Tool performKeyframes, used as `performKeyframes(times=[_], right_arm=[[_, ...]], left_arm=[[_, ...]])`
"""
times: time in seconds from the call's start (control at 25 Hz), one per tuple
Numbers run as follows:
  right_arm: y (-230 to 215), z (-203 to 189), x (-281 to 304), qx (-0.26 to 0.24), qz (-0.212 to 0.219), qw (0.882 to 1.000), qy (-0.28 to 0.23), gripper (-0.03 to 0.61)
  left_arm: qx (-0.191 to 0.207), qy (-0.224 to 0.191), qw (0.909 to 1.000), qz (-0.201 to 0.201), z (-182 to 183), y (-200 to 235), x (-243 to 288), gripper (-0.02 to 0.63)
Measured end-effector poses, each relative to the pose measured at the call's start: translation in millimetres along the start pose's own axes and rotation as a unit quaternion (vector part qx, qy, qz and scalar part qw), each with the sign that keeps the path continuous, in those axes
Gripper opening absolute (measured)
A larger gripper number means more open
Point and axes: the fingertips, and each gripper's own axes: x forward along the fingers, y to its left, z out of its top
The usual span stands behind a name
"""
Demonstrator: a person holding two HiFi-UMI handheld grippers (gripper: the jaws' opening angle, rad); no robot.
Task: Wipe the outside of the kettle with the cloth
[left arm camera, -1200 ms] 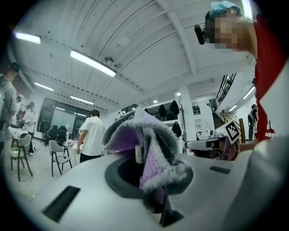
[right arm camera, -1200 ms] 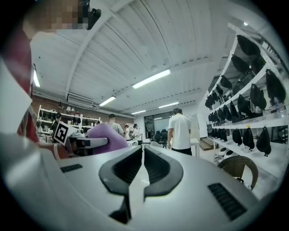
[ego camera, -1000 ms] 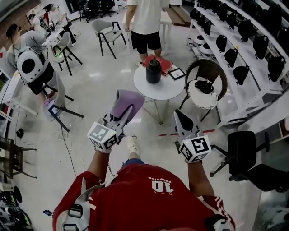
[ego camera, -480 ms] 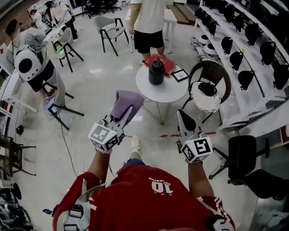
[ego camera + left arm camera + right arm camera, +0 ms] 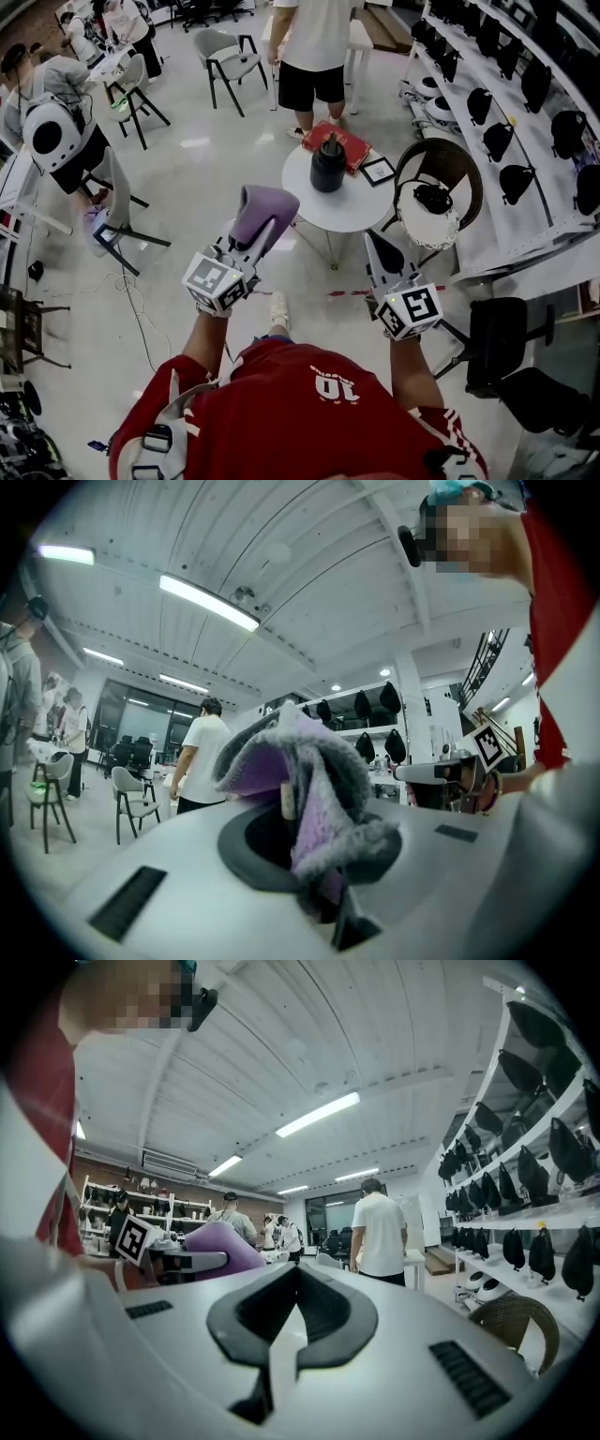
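Observation:
A dark kettle (image 5: 327, 162) stands on a small round white table (image 5: 348, 199) ahead of me. My left gripper (image 5: 261, 234) is shut on a purple and grey cloth (image 5: 263, 211), held in the air left of the table and well short of the kettle. The same cloth (image 5: 300, 789) bunches up between the jaws in the left gripper view. To the right, my right gripper (image 5: 379, 250) is shut with nothing in it, near the table's front edge. The kettle does not show in either gripper view.
A red book (image 5: 343, 141) and a framed picture (image 5: 379, 171) lie on the table by the kettle. A wicker chair (image 5: 437, 197) stands right of it, shelves of dark helmets (image 5: 525, 122) beyond. A person in white (image 5: 316, 47) stands behind the table. Chairs (image 5: 225, 61) and seated people are at the left.
The table and kettle have shifted slightly down and right in the head view as I come nearer. Both grippers keep their pose, the cloth still held.

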Motion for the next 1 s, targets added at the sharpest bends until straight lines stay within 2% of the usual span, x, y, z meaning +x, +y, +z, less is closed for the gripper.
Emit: performKeyframes(times=[0.2, 0.4, 0.56, 1.0], right_arm=[[-16.9, 9.4, 47.9, -0.013, 0.000, 1.000, 0.008, 0.017], [-29.8, 24.1, 96.0, 0.005, 0.009, 1.000, -0.009, 0.017], [-33.7, 23.9, 135.0, 0.005, 0.015, 1.000, -0.002, 0.016], [-54.7, 20.0, 214.0, -0.002, -0.039, 0.999, 0.011, 0.017]], left_arm=[[-0.001, -0.002, 1.0000, -0.003, 8.1, 46.4, 29.2, 0.046], [-0.011, 0.004, 0.9999, -0.007, 11.0, 91.7, 52.4, 0.046], [-0.013, 0.005, 0.9998, -0.014, 11.9, 126.4, 66.6, 0.046], [-0.023, 0.016, 0.9992, -0.029, -6.0, 220.1, 98.8, 0.046]])
